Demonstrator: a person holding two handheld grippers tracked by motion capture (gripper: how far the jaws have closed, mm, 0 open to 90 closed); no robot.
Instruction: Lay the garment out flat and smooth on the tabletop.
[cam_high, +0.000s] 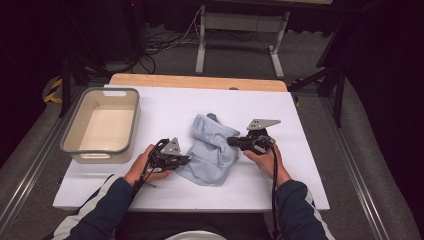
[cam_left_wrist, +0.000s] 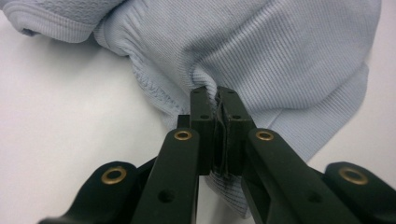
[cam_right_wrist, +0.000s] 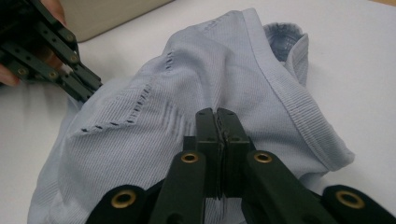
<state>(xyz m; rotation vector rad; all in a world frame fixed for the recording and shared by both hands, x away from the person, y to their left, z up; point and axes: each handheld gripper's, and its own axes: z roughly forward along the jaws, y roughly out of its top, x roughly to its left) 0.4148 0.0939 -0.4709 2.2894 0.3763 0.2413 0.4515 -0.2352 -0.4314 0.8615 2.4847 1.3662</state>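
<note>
High view puts the pale blue garment (cam_high: 210, 150) crumpled mid-table, right of the bin (cam_high: 101, 125). My left gripper (cam_left_wrist: 216, 100) pinches its hemmed edge; my right gripper (cam_right_wrist: 215, 116) pinches a ribbed fold. It's soft, light and floppy, so I'd grip seams.

I see the pale blue ribbed knit garment (cam_high: 212, 150) lying crumpled between my two grippers, its left edge pinched in the left jaws, a fold pinched in the right.
</note>
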